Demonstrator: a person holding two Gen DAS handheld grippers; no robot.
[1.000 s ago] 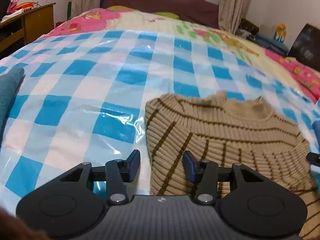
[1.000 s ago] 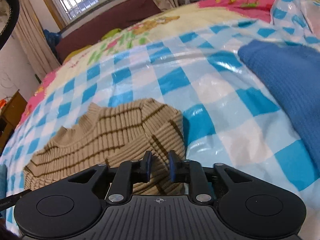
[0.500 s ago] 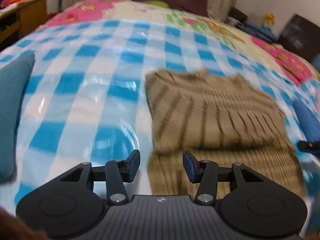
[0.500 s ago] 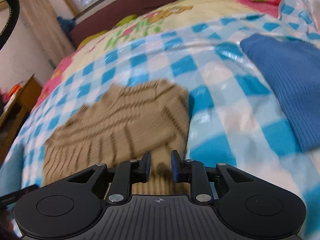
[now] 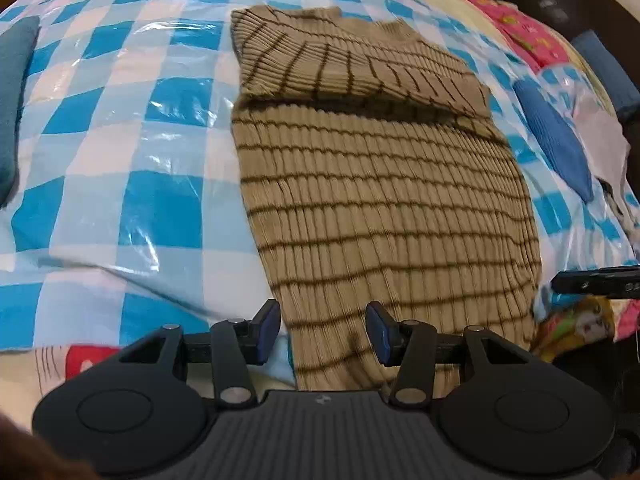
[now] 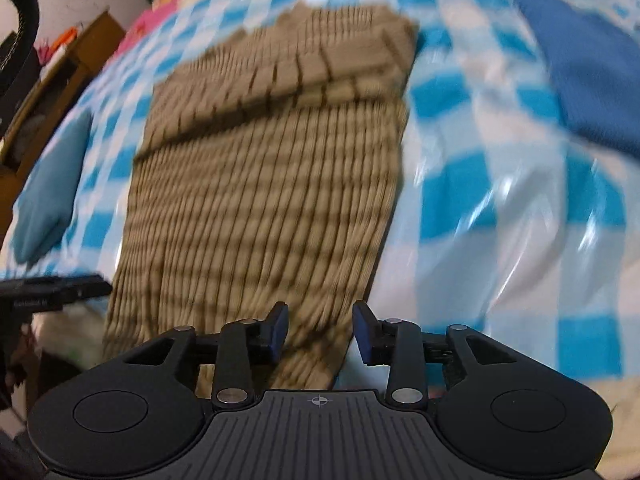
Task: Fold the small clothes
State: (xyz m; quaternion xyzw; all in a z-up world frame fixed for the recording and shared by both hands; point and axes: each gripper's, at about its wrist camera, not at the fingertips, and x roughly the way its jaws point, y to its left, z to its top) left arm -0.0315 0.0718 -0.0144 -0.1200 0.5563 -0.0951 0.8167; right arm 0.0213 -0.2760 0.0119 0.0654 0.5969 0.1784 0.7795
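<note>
A tan ribbed sweater with dark stripes [image 5: 376, 184] lies flat on the blue-and-white checked plastic sheet [image 5: 120, 152], its sleeves folded across the chest near the collar. My left gripper [image 5: 322, 334] hovers open above the sweater's near left hem corner, with nothing pinched between its pads. In the right wrist view the same sweater [image 6: 264, 184] is blurred. My right gripper [image 6: 320, 332] hangs over the hem's near right corner, its jaws opening, with no cloth gripped. The tip of the other tool [image 5: 596, 280] shows at the right edge of the left wrist view.
A teal folded garment [image 5: 14, 92] lies at the left of the sheet. A blue knit garment [image 6: 588, 64] lies to the right. A crumpled plastic bag [image 5: 600, 136] sits at the far right. A wooden desk [image 6: 60, 72] stands beyond the bed.
Both grippers pulled back from the sweater's shoulders to its hem and tilted downward. The right gripper's jaws have widened. The sweater has not moved.
</note>
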